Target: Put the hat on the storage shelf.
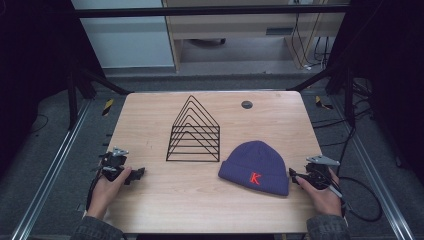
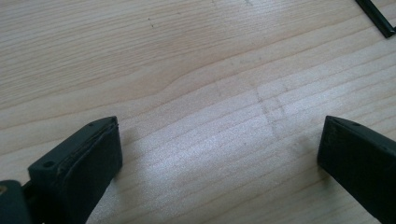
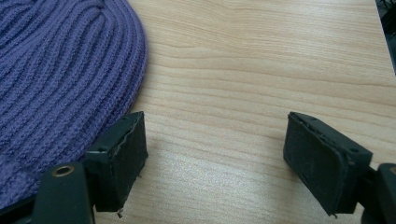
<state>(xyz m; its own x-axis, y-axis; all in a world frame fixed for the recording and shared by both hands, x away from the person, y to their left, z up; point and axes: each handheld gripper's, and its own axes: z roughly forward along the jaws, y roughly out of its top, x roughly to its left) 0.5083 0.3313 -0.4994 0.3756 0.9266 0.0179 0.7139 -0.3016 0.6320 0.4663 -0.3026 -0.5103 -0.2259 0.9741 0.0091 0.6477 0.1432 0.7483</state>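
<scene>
A purple knit beanie [image 1: 257, 166] with a red letter K lies flat on the wooden table [image 1: 165, 200], right of centre. A black wire rack [image 1: 194, 132] with triangular dividers stands in the middle. My right gripper [image 1: 296, 176] rests at the table's right edge, just beside the beanie's rim, open with bare wood between its jaws; in the right gripper view [image 3: 215, 158] the beanie [image 3: 60, 79] lies against the left jaw. My left gripper [image 1: 137, 174] sits near the left edge, open over bare wood [image 2: 219, 149], well apart from the rack.
A small dark round disc [image 1: 246, 104] lies at the table's far right. A corner of the rack's base [image 2: 376, 18] shows at the top right of the left gripper view. Dark frame posts and cables surround the table.
</scene>
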